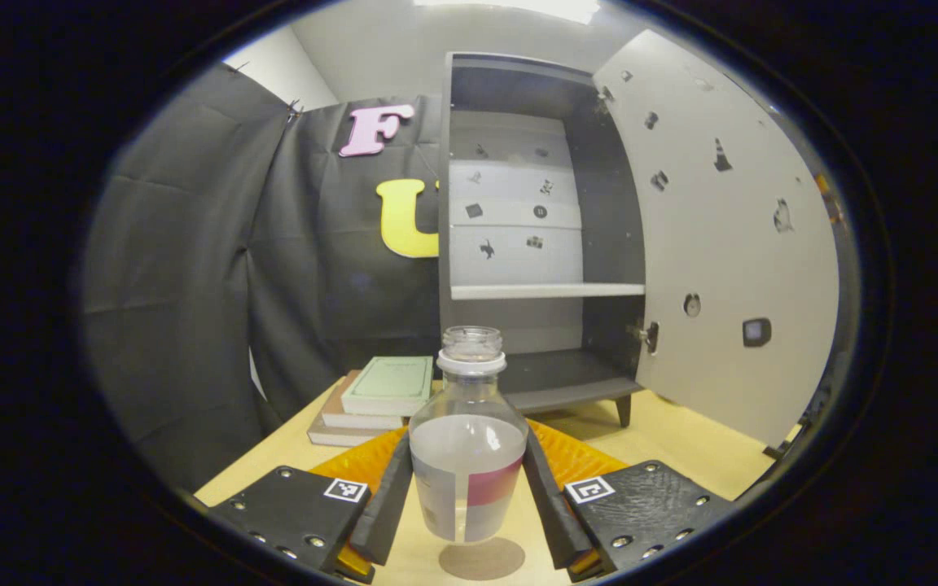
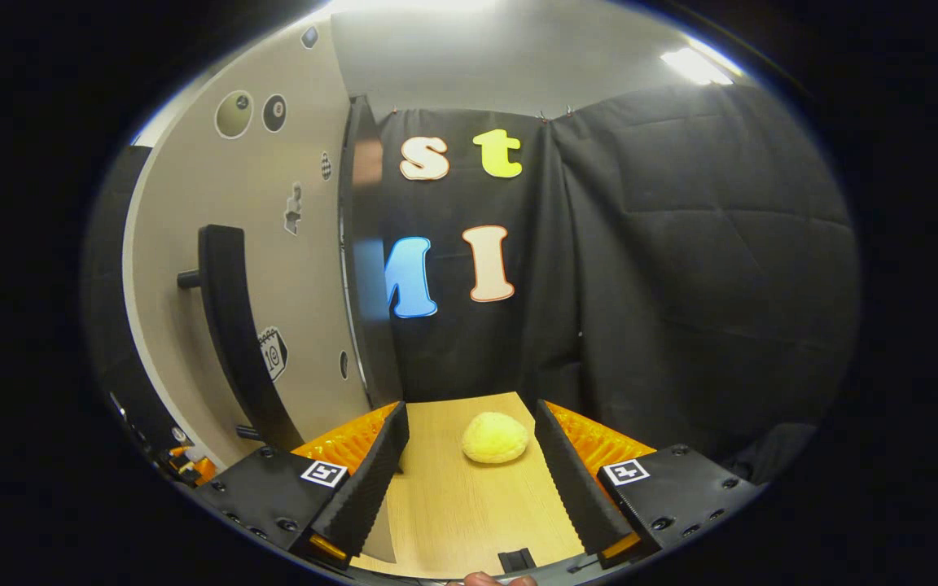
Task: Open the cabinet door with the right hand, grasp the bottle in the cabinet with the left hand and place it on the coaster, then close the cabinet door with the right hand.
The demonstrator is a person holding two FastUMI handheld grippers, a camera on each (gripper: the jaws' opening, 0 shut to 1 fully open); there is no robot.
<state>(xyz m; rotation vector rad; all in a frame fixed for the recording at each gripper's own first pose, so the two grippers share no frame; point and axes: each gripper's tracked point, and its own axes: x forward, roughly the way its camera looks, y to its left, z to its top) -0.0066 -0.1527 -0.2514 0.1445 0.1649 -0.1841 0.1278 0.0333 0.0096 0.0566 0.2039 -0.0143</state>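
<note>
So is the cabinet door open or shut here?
Open: the cabinet door is swung wide, exposing bare shelves; the bottle is out.

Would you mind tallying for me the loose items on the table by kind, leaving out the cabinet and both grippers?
Bottle: 1
Coaster: 1
Books in a stack: 3
Yellow sponge-like lump: 1
Total: 6

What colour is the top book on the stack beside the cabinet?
Pale green cover on the top book, clearest in the left gripper view.
</note>
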